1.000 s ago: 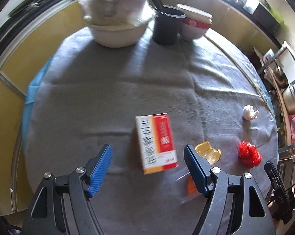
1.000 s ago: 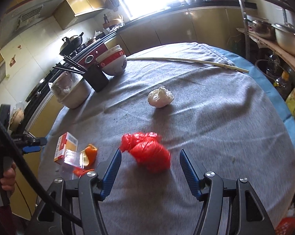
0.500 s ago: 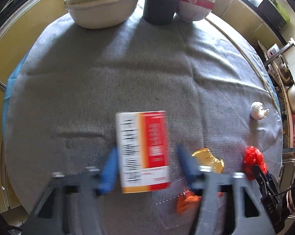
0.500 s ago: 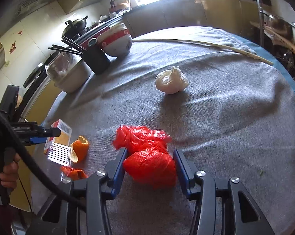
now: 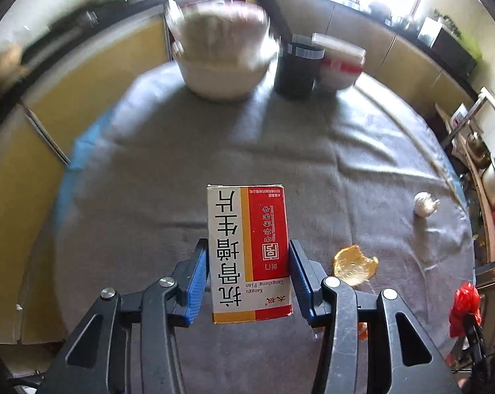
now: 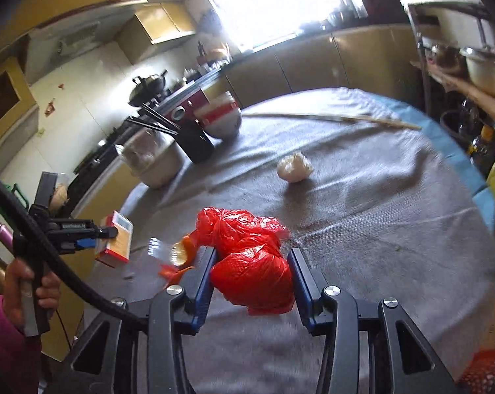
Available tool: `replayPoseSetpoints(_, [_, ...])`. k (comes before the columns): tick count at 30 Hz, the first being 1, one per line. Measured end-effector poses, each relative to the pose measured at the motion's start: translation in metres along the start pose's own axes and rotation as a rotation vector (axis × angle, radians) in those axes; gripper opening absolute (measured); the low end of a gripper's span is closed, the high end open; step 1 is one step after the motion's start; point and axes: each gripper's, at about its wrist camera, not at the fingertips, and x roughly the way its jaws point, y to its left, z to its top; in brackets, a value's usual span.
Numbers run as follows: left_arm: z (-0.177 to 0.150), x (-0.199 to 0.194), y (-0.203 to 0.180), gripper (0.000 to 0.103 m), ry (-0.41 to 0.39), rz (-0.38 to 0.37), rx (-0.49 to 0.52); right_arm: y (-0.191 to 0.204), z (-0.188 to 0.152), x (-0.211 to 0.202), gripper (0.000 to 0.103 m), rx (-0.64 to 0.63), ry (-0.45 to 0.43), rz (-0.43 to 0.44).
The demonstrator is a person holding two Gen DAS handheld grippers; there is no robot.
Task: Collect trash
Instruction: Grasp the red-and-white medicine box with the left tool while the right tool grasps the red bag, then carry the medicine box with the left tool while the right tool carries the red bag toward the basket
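My left gripper (image 5: 249, 279) is shut on a white, orange and red medicine box (image 5: 249, 252) and holds it above the grey tablecloth; the box also shows in the right wrist view (image 6: 116, 239). My right gripper (image 6: 252, 282) is shut on a crumpled red plastic bag (image 6: 247, 262), lifted off the cloth; the bag also shows in the left wrist view (image 5: 464, 307). An orange peel (image 5: 354, 264) and a clear wrapper (image 6: 158, 246) lie on the table between the grippers. A crumpled white tissue (image 6: 293, 169) lies farther back.
A white basin with a bagged lump (image 5: 221, 62), a black chopstick holder (image 5: 296, 69) and stacked red-and-white bowls (image 5: 339, 69) stand at the table's far edge. A long bamboo stick (image 6: 332, 118) lies across the back. A shelf with pots (image 6: 470, 65) stands at the right.
My left gripper closed on the medicine box and lifted it. My right gripper closed around the red bag and raised it off the cloth.
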Motion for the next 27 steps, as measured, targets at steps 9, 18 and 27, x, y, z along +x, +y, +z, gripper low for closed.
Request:
replayPoseSetpoints(9, [-0.062, -0.093, -0.031, 0.049, -0.197, -0.047, 0.172, 0.012, -0.03, -0.081, 0.047, 0.002, -0.094, 0.002])
replayPoseSetpoints(18, [-0.125, -0.133, -0.083, 0.049, -0.22, -0.164, 0.311, -0.011, -0.059, -0.15, 0.047, 0.067, -0.151, -0.04])
replayPoseSetpoints(27, [-0.171, -0.16, -0.118, 0.049, -0.248, -0.23, 0.408, -0.029, -0.075, -0.203, 0.047, 0.104, -0.204, -0.094])
